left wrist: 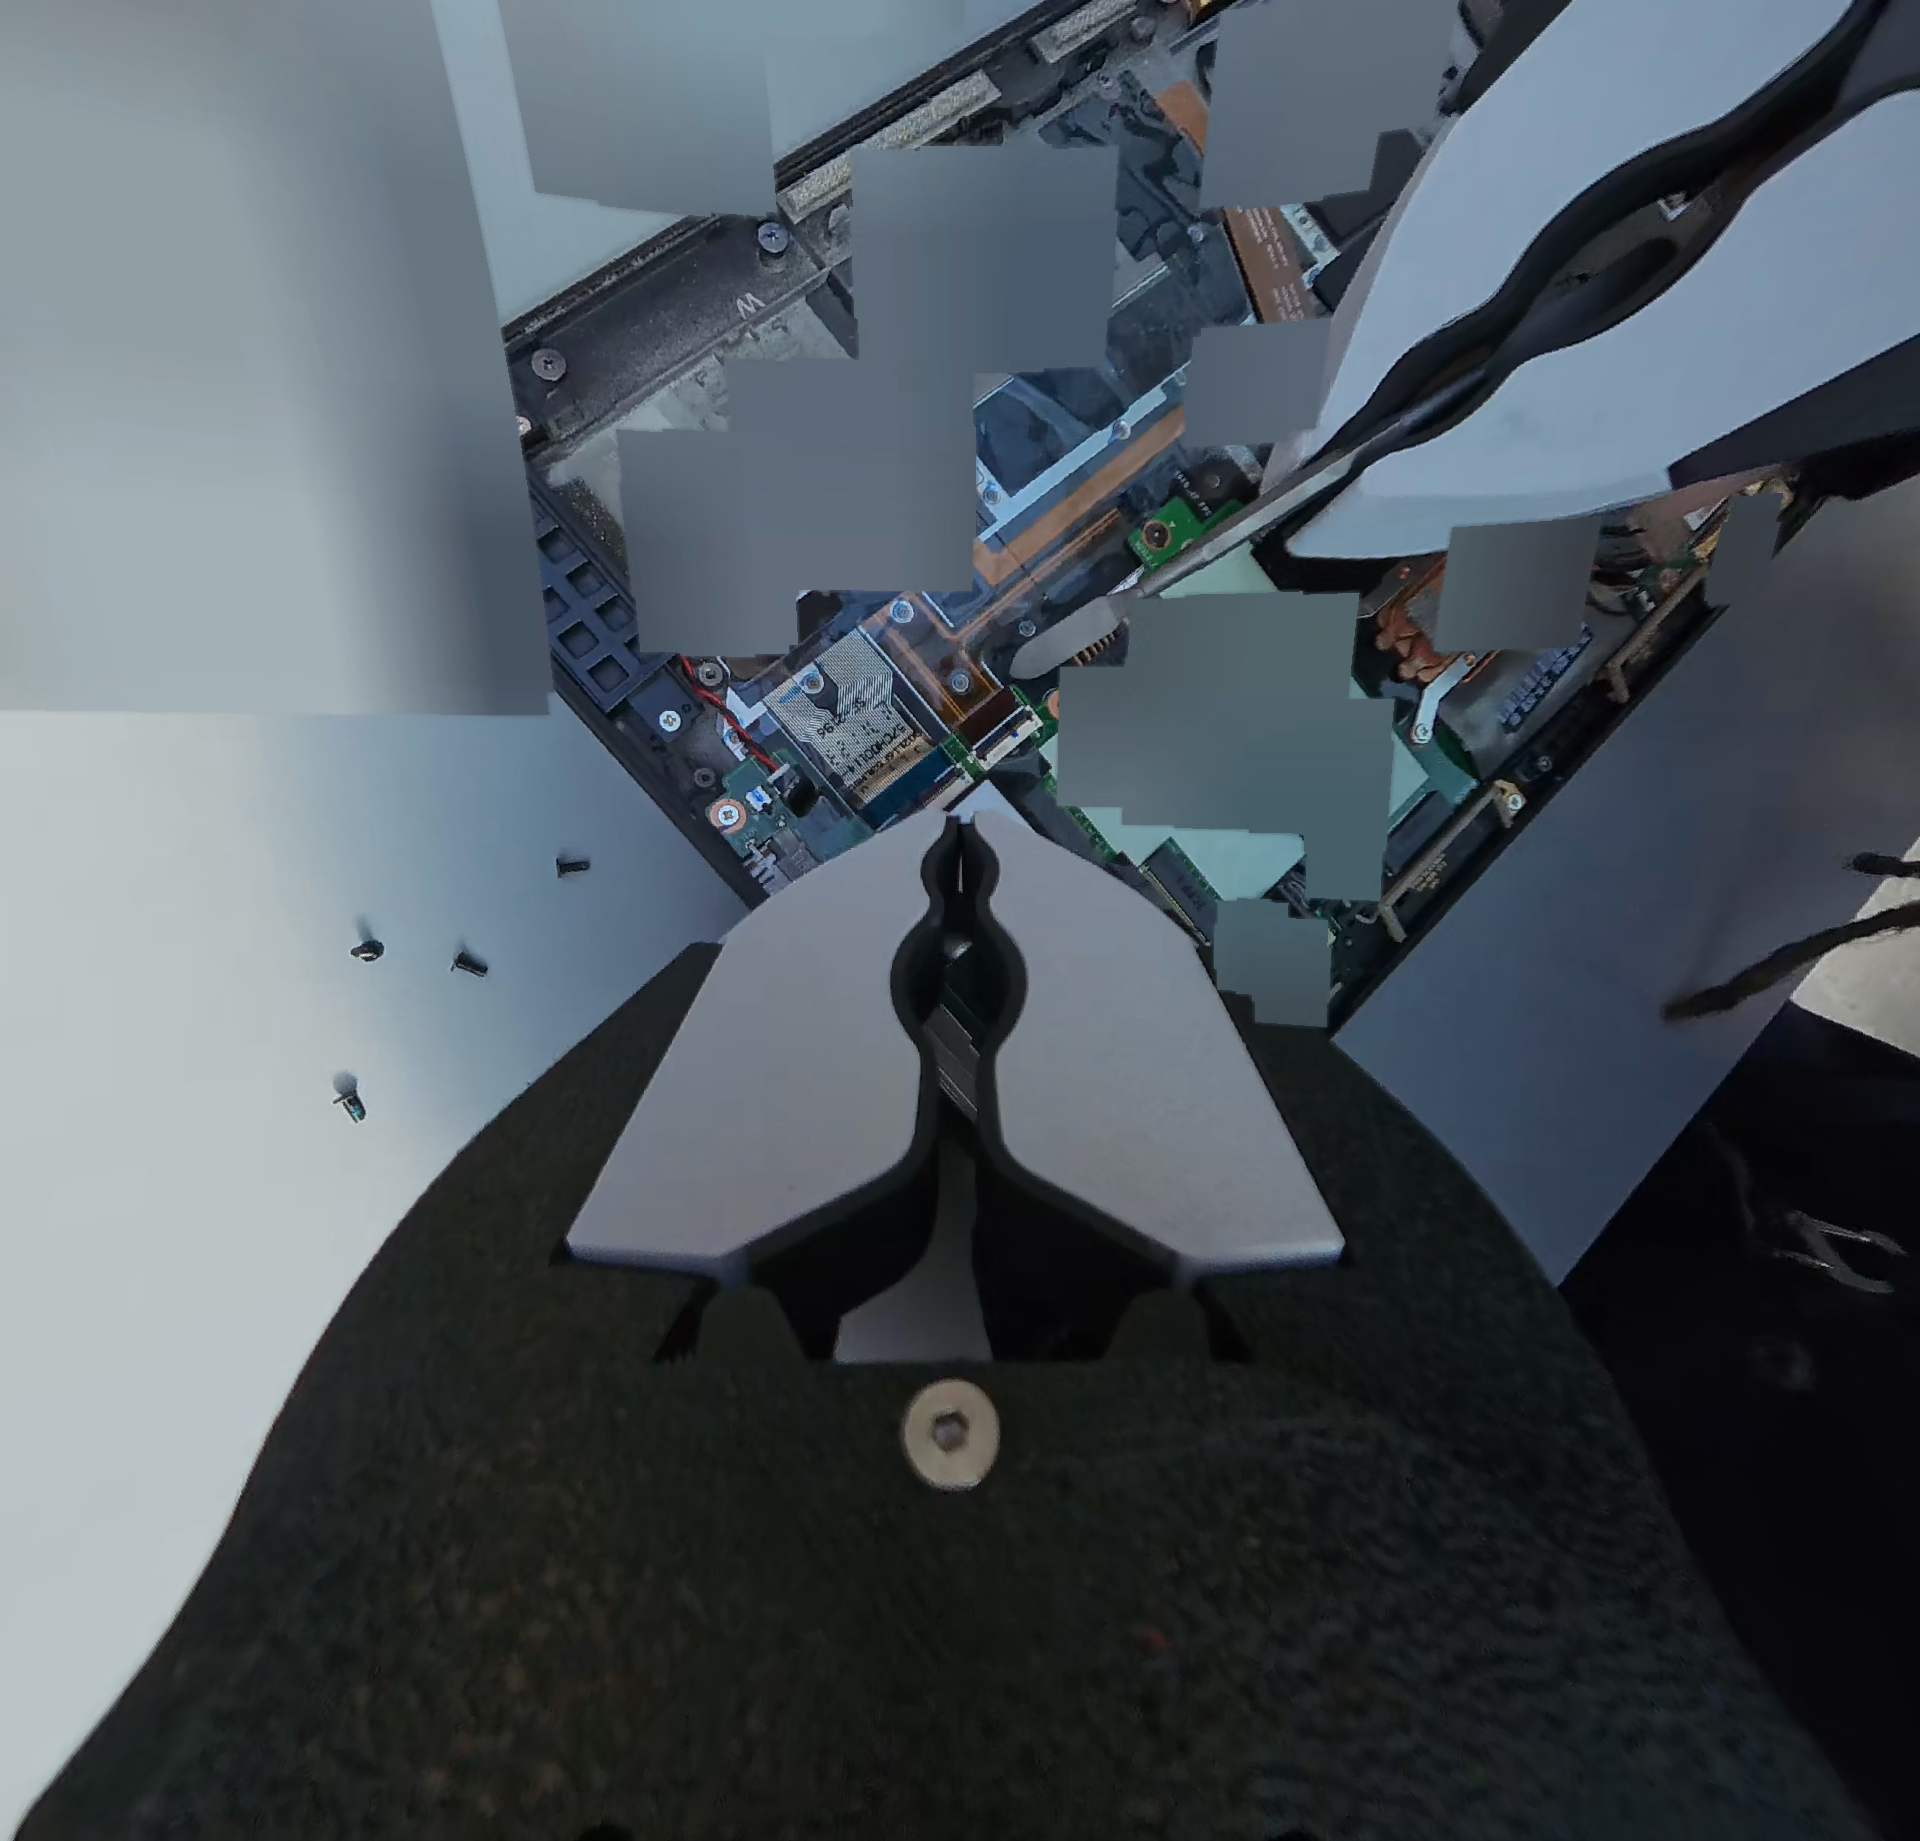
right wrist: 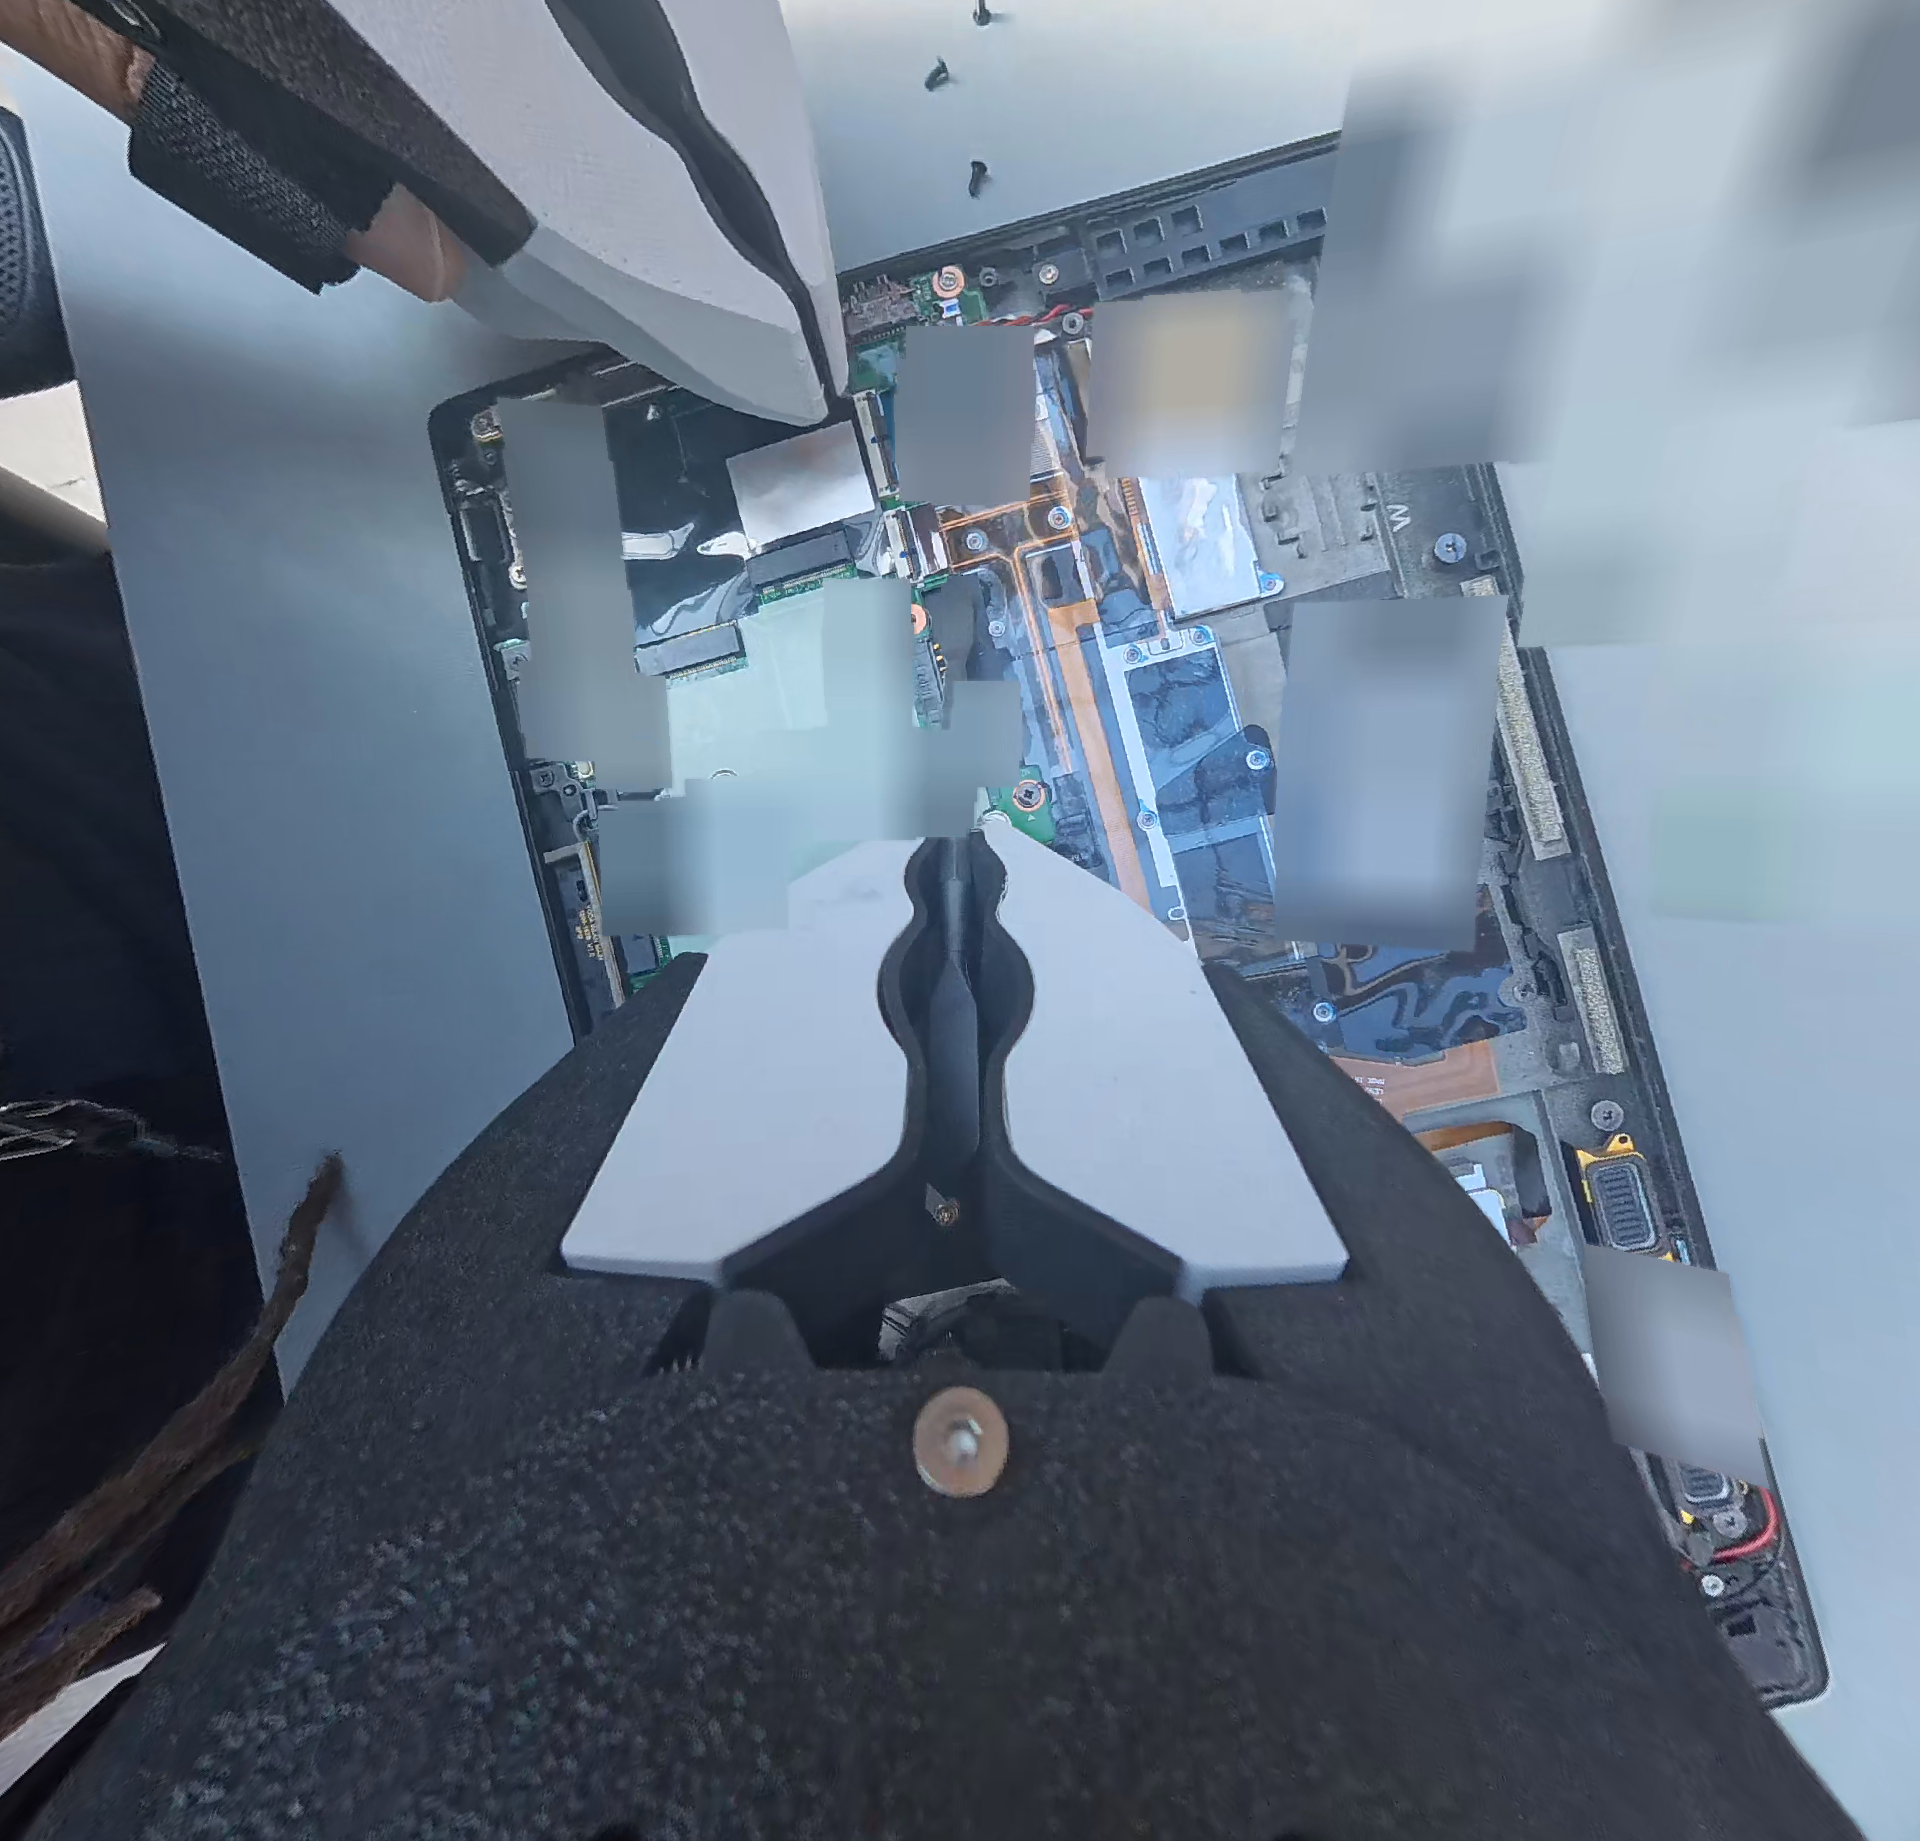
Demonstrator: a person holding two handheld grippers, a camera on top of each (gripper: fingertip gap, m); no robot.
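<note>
Left gripper: we see our left gripper (left wrist: 961,835) with its two grey fingers (left wrist: 821,1043) drawn together, tips nearly meeting; whether anything thin is pinched at the tips we cannot tell.
Where it is: its tips sit over the near corner of the opened laptop (left wrist: 665,264), just by a flat ribbon connector (left wrist: 1003,737) and a small green board (left wrist: 748,815).
Right gripper: our right gripper (right wrist: 971,846) is clamped on a slim dark tool (right wrist: 954,1022) that runs along the channel between its fingers.
Tool from the other side: in the left wrist view the tool's metal shaft (left wrist: 1195,555) juts out past the right gripper's fingers (left wrist: 1382,357) and slants down to the laptop's board, its flat tip close to a green area partly hidden by blur.
Laptop: it lies open-bottomed on a pale table (right wrist: 312,648), showing orange flex strips (right wrist: 1081,638), blue-tinted metal plates (right wrist: 1195,711) and empty card slots (right wrist: 800,550).
Loose screws: four small black screws (left wrist: 470,962) lie on the table beside the laptop, apart from both grippers; the right wrist view shows them beyond its far edge (right wrist: 977,176).
Hand: a bare fingertip (right wrist: 400,248) shows under the left gripper's dark strap in the right wrist view.
</note>
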